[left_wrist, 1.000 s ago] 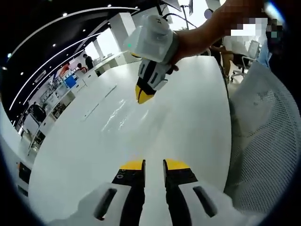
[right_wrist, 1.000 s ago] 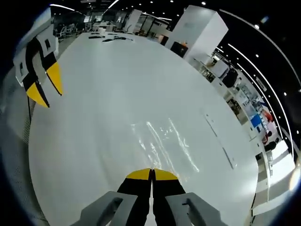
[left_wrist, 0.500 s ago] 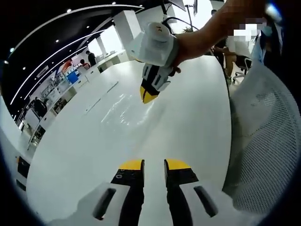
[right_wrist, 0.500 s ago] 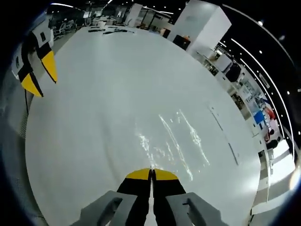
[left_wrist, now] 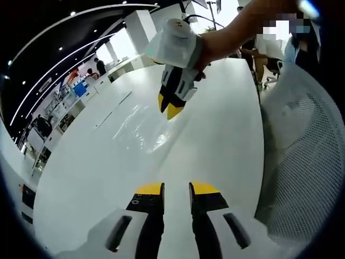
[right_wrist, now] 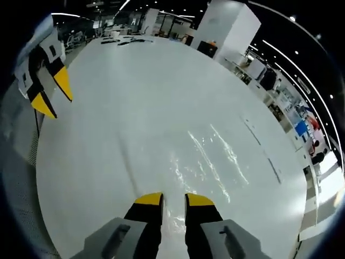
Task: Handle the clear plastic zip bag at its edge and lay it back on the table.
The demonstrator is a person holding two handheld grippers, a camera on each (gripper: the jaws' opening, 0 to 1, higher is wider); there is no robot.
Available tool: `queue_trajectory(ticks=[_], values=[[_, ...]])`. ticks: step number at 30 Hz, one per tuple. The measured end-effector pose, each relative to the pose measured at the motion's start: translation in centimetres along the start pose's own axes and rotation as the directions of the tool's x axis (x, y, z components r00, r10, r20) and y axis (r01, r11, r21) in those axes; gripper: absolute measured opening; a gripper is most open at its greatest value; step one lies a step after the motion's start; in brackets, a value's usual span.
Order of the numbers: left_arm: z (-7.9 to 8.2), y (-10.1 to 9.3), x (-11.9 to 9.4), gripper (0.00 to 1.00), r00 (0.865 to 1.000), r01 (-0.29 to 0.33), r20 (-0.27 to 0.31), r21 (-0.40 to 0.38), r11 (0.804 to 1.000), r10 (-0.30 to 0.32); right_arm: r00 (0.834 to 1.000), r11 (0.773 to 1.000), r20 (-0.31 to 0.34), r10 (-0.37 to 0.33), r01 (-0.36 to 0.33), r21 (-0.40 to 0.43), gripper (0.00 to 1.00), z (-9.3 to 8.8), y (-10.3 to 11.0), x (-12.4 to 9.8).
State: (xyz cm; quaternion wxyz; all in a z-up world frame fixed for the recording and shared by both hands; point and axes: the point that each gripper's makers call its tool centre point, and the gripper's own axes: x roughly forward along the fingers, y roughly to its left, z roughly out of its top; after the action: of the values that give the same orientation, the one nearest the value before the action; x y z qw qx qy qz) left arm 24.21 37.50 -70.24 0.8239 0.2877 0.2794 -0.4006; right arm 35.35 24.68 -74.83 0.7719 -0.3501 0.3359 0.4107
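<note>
Two grippers are over a long white table [left_wrist: 226,135], with the clear plastic zip bag [left_wrist: 141,125] lying flat on the tabletop between them. In the left gripper view, the left gripper [left_wrist: 176,189] rises from the bottom with its yellow-tipped jaws parted by a narrow gap and nothing between them; its tips stand short of the bag's near edge. Ahead of it, the right gripper [left_wrist: 170,109], carried by a person's hand [left_wrist: 215,46], points down at the bag's right-hand edge; whether its tips touch the film cannot be told from this angle. In the right gripper view, the right gripper [right_wrist: 173,199] shows its jaws apart with a moderate gap, empty, and the crinkled, glossy bag [right_wrist: 207,164] lies on the table directly under and beyond the tips, catching reflections of the ceiling lights. The left gripper [right_wrist: 53,93] appears at the upper left of that view, jaws spread, well apart from the bag. A white mesh chair back [left_wrist: 302,156] stands beside the table's right edge in the left gripper view. Dark items lie at the table's far end [right_wrist: 129,39], too small to identify.
</note>
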Motion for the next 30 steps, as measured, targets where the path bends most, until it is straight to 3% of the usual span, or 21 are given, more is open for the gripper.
queue_trajectory(ticks=[10,14,17,22,30], values=[[-0.3,-0.1,0.1,0.17,1.000,0.002,-0.003,-0.014,1.000,-0.002,0.998,0.997,0.067,-0.004,-0.001,0.073,0.28,1.0,0.0,-1.3],[-0.2,0.2,0.0,0.16,1.000,-0.002,0.006,-0.057,0.998,0.003,0.994,0.995,0.110,-0.025,0.015,0.095,0.39,1.7,-0.3,-1.5],[-0.3,0.2,0.0,0.19,1.000,-0.007,0.007,-0.074,0.997,0.007,0.990,0.994,0.137,-0.032,0.018,0.106,0.39,2.0,-0.5,-2.2],[-0.5,0.2,0.2,0.28,1.000,-0.006,0.001,-0.109,0.994,0.006,0.986,0.991,0.157,-0.054,0.033,0.132,0.42,2.1,-0.8,-3.1],[-0.8,0.1,0.3,0.43,1.000,-0.005,-0.005,-0.164,0.986,0.004,0.974,0.980,0.204,-0.103,0.064,0.190,0.54,1.5,-1.3,-4.7]])
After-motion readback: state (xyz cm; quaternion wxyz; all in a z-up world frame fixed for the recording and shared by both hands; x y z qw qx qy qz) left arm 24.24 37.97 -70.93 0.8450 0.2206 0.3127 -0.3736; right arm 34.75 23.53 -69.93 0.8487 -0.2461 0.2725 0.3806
